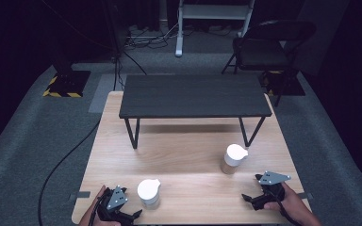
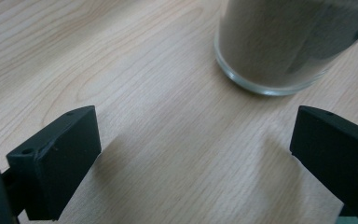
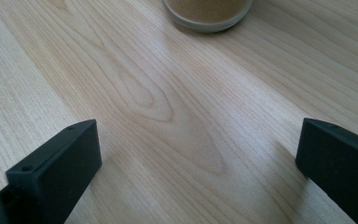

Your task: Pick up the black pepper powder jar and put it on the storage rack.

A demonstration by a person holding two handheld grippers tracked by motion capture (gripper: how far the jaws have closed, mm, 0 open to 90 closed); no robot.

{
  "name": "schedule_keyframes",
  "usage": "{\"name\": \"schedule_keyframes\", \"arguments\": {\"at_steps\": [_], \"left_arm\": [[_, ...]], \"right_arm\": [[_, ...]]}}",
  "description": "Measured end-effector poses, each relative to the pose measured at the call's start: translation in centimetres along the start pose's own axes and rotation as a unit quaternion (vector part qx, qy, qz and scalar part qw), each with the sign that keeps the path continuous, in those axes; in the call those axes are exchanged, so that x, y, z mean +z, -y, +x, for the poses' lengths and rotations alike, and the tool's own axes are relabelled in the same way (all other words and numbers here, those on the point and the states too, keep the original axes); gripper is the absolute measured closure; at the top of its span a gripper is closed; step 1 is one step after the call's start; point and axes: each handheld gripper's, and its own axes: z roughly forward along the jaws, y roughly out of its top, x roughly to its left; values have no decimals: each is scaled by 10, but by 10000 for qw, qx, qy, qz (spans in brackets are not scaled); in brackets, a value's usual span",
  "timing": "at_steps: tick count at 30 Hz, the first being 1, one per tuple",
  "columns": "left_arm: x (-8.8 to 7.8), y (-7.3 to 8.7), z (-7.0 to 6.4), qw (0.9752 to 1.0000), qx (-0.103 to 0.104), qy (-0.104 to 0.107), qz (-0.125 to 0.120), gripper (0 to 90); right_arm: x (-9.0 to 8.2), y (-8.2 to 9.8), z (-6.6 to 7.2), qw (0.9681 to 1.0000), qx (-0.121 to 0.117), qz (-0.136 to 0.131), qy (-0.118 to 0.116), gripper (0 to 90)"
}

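While both grippers are sitting low at the near edge of the wooden table (image 1: 184, 160), the high view is showing the left gripper (image 1: 122, 214) just beside the near jar (image 1: 149, 193), a white-lidded glass jar at front left, and the right gripper (image 1: 254, 200) near but apart from the far jar (image 1: 232, 160), which is standing right of centre in front of a small black bench (image 1: 193, 96). Neither tool is holding anything

Left gripper view: jaws are standing wide apart, released, with bare wood between them; the near jar (image 2: 279, 46), filled with something brownish, is lying ahead and off to the right of the gap. Risk, as judged: closing in on this line could be clipping the glass wall with the right-hand jaw and pushing or tipping the jar instead of straddling it

Right gripper view: jaws are likewise spread, released; the base of the far jar (image 3: 208, 13) is sitting well ahead, slightly left of centre. Risk: smooth round glass may be slipping in a low or off-centre pinch, and a tall jar with a heavy fill could be toppling if nudged high
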Motion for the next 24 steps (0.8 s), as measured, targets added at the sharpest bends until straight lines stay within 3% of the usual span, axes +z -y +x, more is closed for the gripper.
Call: {"name": "schedule_keyframes", "arguments": {"at_steps": [7, 16, 24], "left_arm": [[-5, -3, 1, 9998, -77, 130, -160, 15], [-9, -20, -2, 9996, 30, 181, -203, 14], [-10, -26, -2, 9991, 42, 304, -293, 13]], "right_arm": [[0, 0, 0, 10000, 1, 0, 0, 0], [0, 0, 0, 10000, 0, 0, 1, 0], [0, 0, -1, 10000, -8, 0, -9, 0]]}}
